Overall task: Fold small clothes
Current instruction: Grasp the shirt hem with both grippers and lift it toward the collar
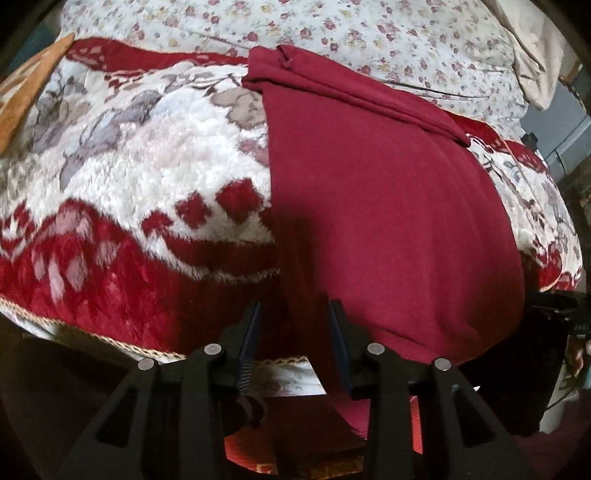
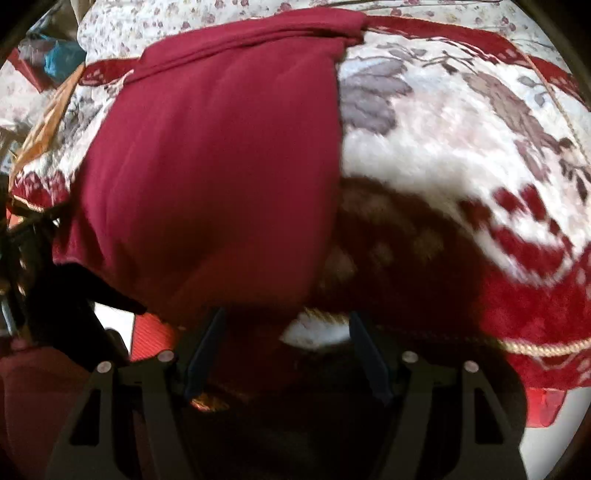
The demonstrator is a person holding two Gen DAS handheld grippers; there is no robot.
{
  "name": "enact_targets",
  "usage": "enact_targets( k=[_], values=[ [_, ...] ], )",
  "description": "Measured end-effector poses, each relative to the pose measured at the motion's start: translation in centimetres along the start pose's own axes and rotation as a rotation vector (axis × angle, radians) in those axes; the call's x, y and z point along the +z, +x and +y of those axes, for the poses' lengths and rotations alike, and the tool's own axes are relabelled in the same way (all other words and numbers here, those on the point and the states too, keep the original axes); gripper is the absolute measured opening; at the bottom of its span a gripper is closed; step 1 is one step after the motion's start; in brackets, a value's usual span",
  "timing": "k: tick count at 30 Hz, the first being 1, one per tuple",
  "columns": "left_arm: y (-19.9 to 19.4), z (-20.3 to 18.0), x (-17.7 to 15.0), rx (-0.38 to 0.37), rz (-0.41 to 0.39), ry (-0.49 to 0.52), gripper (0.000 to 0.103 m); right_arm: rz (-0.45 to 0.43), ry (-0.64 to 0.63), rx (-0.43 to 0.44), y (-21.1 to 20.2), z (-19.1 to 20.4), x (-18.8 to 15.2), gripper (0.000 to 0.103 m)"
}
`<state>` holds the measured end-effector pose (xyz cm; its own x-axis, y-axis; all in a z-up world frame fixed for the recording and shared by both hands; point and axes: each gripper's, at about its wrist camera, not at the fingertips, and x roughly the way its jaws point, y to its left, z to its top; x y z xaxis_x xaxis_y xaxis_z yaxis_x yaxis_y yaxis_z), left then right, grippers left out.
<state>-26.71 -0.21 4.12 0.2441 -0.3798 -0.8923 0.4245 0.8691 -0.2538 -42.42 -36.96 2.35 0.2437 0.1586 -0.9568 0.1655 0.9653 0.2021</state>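
Observation:
A dark red garment [image 1: 376, 206] lies flat on a plush red and white blanket [image 1: 147, 158], its far end folded over into a band [image 1: 354, 92]. Its near edge hangs over the blanket's front edge. My left gripper [image 1: 295, 314] is open, its jaws apart around the garment's near left edge. In the right wrist view the same garment [image 2: 214, 158] fills the left half. My right gripper [image 2: 286, 321] is open at the garment's near right corner, over the blanket's corded edge [image 2: 321, 317].
A flowered sheet [image 1: 332, 29] lies beyond the blanket. A beige cloth [image 1: 532, 51] sits at the far right. An orange blanket corner [image 1: 26, 92] is at the left. The other gripper's black body [image 1: 535, 350] shows at the right edge.

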Motion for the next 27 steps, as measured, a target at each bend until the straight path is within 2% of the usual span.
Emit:
enact_targets(
  k=[5, 9, 14, 18, 20, 21, 22, 23, 24, 25, 27],
  values=[
    [-0.1, -0.1, -0.4, -0.036, 0.008, -0.036, 0.014, -0.091, 0.095, 0.078, -0.6, -1.6, -0.2, 0.077],
    [-0.4, -0.3, -0.5, -0.064, 0.006, -0.050, 0.014, -0.079, 0.084, 0.122, 1.1, -1.0, 0.1, 0.077],
    [0.9, -1.3, -1.3, -0.085, 0.070, -0.029, 0.014, -0.091, 0.077, 0.195, 2.1, 0.5, 0.7, 0.077],
    [1.4, -1.5, -1.6, -0.104, 0.091, -0.028, 0.014, -0.086, 0.035, 0.186, 2.3, 1.1, 0.8, 0.076],
    [1.8, -1.7, -1.7, -0.115, 0.102, -0.029, 0.014, -0.079, 0.034, 0.188, 2.5, 1.2, 0.9, 0.072],
    [2.0, -1.8, -1.7, -0.123, 0.112, -0.026, 0.014, -0.078, 0.026, 0.188, 2.5, 1.4, 1.0, 0.065],
    [2.2, -1.7, -1.7, -0.127, 0.117, -0.024, 0.013, -0.081, 0.015, 0.187, 2.5, 1.6, 1.1, 0.053],
    [2.3, -1.7, -1.8, -0.135, 0.121, -0.020, 0.007, -0.089, 0.001, 0.185, 2.3, 1.7, 1.2, 0.042],
    [2.2, -1.8, -1.7, -0.150, 0.123, -0.012, 0.001, -0.104, -0.012, 0.193, 2.1, 1.8, 1.3, 0.016],
    [1.8, -2.0, -1.6, -0.158, 0.117, 0.002, 0.000, -0.110, -0.025, 0.202, 2.0, 1.9, 1.3, 0.013],
    [0.5, -2.3, -1.1, -0.176, 0.086, 0.040, 0.000, -0.116, -0.085, 0.161, 1.8, 3.2, 1.6, 0.013]
  ],
)
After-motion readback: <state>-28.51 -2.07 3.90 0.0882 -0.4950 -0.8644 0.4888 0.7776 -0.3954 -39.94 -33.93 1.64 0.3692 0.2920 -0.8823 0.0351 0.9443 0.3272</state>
